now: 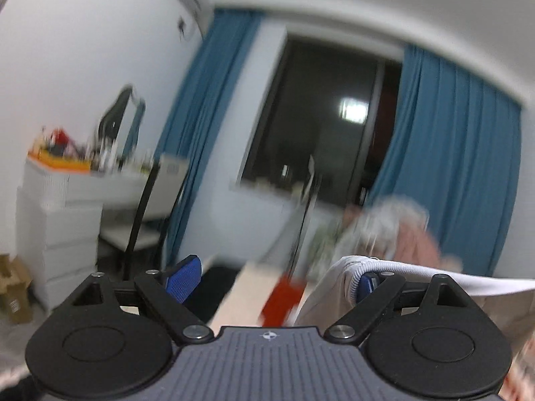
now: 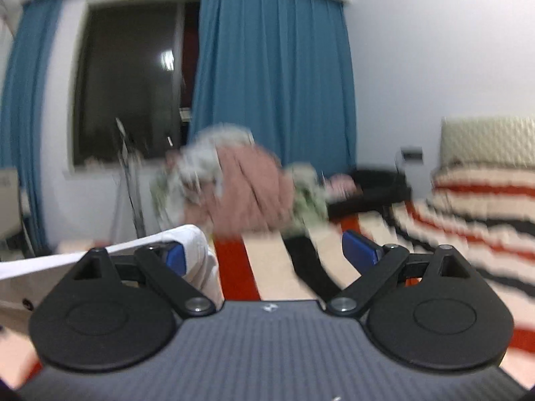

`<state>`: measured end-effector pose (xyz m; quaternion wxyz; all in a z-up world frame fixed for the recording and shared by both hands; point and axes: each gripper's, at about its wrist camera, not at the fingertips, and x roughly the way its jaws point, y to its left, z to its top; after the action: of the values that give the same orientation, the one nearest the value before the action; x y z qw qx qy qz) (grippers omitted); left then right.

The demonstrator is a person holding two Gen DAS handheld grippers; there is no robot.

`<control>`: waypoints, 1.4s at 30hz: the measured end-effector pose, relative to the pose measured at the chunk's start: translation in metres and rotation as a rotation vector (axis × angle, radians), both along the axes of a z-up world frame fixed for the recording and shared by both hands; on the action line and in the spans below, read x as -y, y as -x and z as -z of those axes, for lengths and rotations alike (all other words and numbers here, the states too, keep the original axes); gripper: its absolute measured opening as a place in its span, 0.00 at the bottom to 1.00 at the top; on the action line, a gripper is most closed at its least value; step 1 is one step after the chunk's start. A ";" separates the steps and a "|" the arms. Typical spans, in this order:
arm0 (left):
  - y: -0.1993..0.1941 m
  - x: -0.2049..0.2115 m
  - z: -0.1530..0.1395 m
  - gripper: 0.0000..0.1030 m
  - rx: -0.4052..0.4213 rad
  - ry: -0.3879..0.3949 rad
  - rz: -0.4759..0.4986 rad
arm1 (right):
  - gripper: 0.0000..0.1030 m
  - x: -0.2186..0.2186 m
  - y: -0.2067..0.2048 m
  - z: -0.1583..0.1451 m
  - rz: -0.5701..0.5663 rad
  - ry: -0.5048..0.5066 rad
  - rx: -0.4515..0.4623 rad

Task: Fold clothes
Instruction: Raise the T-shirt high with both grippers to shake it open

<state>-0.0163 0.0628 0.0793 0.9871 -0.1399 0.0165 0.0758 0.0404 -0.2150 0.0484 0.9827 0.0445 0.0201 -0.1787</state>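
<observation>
broadly, both cameras look level across a bed (image 2: 468, 234) covered in a woven spread of cream, red and black bands, toward blue curtains (image 2: 274, 83) hanging in soft vertical pleats beside a dark window (image 1: 321, 120); much of it is blurred. a heap of unfolded clothes (image 2: 240, 183), dusty pink with grey-green patches, sits crumpled at the far side of the bed, probably waiting its turn. nearer, a pale garment (image 1: 418, 287) hangs taut between the two tools, its ribbed white hem arching over one blue pad; holding it by two ends like this likely keeps the cloth flat for a fold. the left gripper (image 1: 277, 280) stands wide open, the garment draped against its right finger only, nothing pinched between the pads. the right gripper (image 2: 264, 254) is equally spread, the same white cloth (image 2: 187, 244) lying over its left finger, smooth and thin.
</observation>
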 end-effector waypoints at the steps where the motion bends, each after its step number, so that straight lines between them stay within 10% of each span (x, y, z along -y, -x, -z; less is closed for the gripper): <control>1: 0.005 -0.001 -0.027 0.89 0.049 0.003 0.000 | 0.91 0.000 0.005 -0.024 -0.014 0.002 0.037; 11: 0.059 0.012 -0.282 0.97 0.373 -0.119 -0.037 | 0.91 0.011 0.069 -0.257 -0.128 0.067 0.350; 20: 0.021 0.057 -0.359 1.00 0.374 -0.263 -0.042 | 0.91 0.025 0.063 -0.345 -0.101 0.151 0.424; 26: -0.098 0.069 -0.274 1.00 0.202 -0.264 0.008 | 0.99 0.039 -0.020 -0.287 -0.134 0.178 0.258; 42: -0.554 0.099 0.050 1.00 -0.299 -0.267 0.043 | 0.99 0.070 -0.431 0.014 -0.119 0.116 -0.177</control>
<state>0.5374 -0.0358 0.0291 0.9848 0.0053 0.1558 0.0760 0.4709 -0.2849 0.0341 0.9869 -0.0296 0.0990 -0.1240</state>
